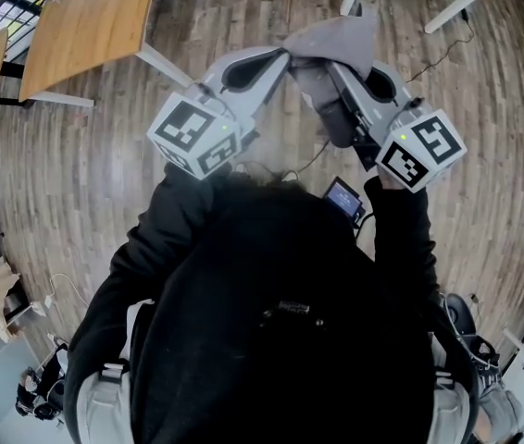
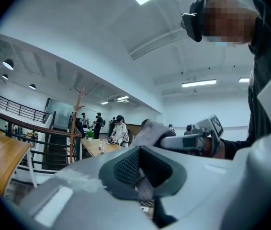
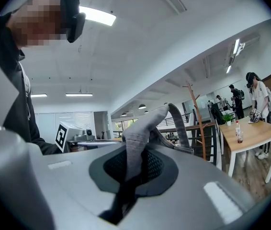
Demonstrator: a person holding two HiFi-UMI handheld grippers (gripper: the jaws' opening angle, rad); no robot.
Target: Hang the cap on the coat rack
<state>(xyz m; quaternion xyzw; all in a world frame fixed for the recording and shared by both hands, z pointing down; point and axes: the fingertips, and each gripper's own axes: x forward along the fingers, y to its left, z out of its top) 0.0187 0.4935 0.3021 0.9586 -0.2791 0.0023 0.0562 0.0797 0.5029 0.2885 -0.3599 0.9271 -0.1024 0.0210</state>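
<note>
Two grippers hold one thing between them. On the left, the left gripper (image 1: 283, 56) has its jaws clenched on a thin fold at the edge of the soft grey fabric cap (image 1: 338, 37), which is up in the air in front of the person, above the wooden plank floor (image 1: 77, 183). On the right, the right gripper (image 1: 325, 65) is pinched tight on a strip of the same cloth. The cap looks light and limp. It sags and folds, so I judge it will not keep its shape alone, and the stiffer brim or back strap gives a surer hold. The slim wooden coat rack (image 3: 196, 113) stands well apart from them.
</note>
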